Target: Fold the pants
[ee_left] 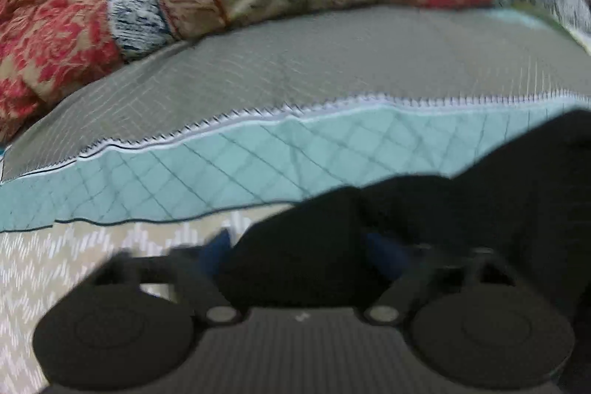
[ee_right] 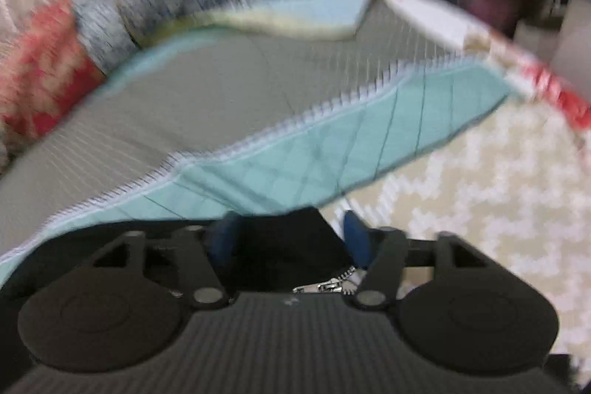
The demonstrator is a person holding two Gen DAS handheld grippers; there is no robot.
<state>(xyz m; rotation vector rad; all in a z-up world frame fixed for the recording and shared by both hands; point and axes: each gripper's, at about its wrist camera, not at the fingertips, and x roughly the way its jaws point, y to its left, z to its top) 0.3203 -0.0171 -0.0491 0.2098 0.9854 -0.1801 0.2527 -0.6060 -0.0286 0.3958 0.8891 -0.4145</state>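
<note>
Black pants held in both grippers, in front of the teal quilt border.

Left gripper [ee_left: 295, 246] and right gripper [ee_right: 288, 239] were each found clenched on pants [ee_left: 461, 194] near the zipper [ee_right: 325, 285]; fabric was judged soft, light, best gripped at the waistband, over the quilt [ee_left: 258, 165].

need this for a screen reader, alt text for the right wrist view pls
The right gripper has black pants between its blue fingers, a silver zipper showing just behind them. Ahead lies a grey quilt with a teal border on a cream zigzag bedspread; the picture is motion-blurred.
</note>
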